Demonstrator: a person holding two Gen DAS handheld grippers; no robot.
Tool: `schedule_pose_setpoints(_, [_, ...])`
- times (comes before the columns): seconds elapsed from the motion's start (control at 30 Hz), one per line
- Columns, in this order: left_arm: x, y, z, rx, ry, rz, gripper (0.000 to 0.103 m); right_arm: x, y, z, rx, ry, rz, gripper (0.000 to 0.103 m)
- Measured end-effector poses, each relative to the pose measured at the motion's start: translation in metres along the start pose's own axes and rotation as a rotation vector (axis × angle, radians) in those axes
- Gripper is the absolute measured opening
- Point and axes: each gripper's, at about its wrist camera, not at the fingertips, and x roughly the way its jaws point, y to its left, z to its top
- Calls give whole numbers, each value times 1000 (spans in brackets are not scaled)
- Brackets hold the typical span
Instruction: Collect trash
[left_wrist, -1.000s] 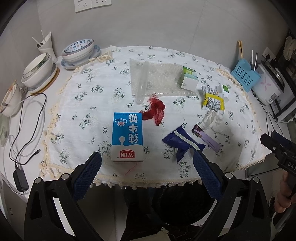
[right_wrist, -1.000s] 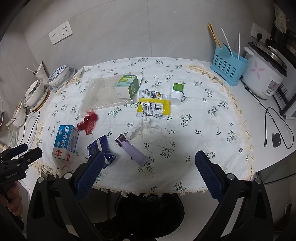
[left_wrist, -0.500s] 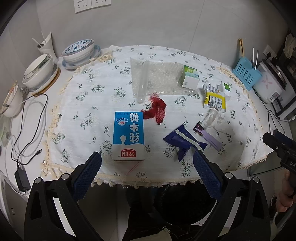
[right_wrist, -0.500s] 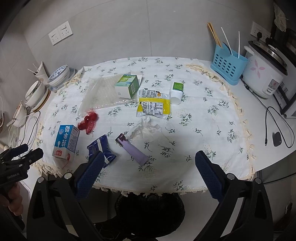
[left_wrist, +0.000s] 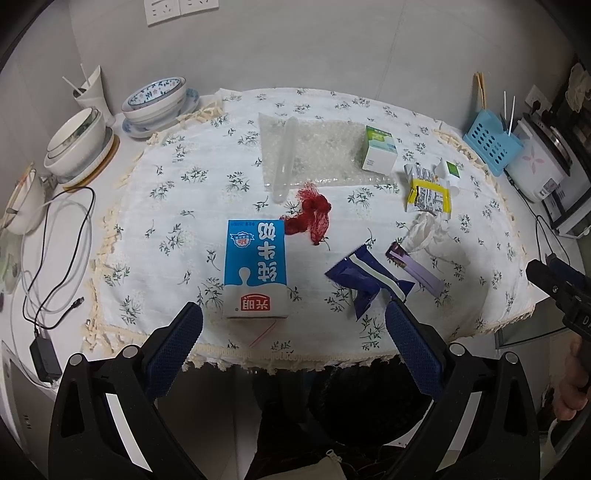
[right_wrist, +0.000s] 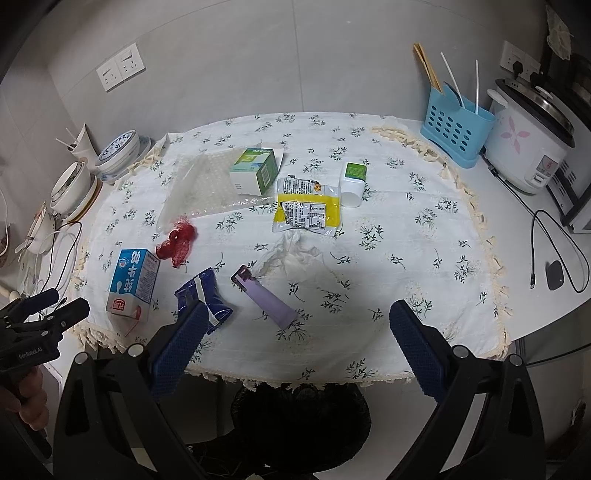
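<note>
Trash lies spread over the flowered tablecloth (left_wrist: 166, 206): a blue milk carton (left_wrist: 255, 267) flat near the front edge, red mesh netting (left_wrist: 310, 218), a dark blue wrapper (left_wrist: 365, 282), a purple wrapper (right_wrist: 264, 295), a crumpled tissue (right_wrist: 295, 254), a yellow packet (right_wrist: 306, 210), a green-white box (right_wrist: 255, 170), a small white bottle (right_wrist: 354, 184) and bubble wrap (left_wrist: 314, 155). My left gripper (left_wrist: 293, 339) hangs open before the table edge, just short of the carton. My right gripper (right_wrist: 295, 339) is open too, over the front edge, empty. A black bin bag (right_wrist: 301, 417) sits below the table.
Stacked bowls (left_wrist: 155, 101) and a cup stand at the back left, with cables and a charger (left_wrist: 44, 356) on the left counter. A blue utensil basket (right_wrist: 458, 129), a rice cooker (right_wrist: 528, 147) and a cable with a mouse (right_wrist: 554, 275) are on the right.
Both grippers have shifted only slightly; the left view has drifted a little toward the table. Nothing on the table has moved.
</note>
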Motion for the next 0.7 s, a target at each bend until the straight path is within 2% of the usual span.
schedule_pose_setpoints(0.7, [0,0,5,-9,9,-17,97,5,3,-1,-3,6,-1,94])
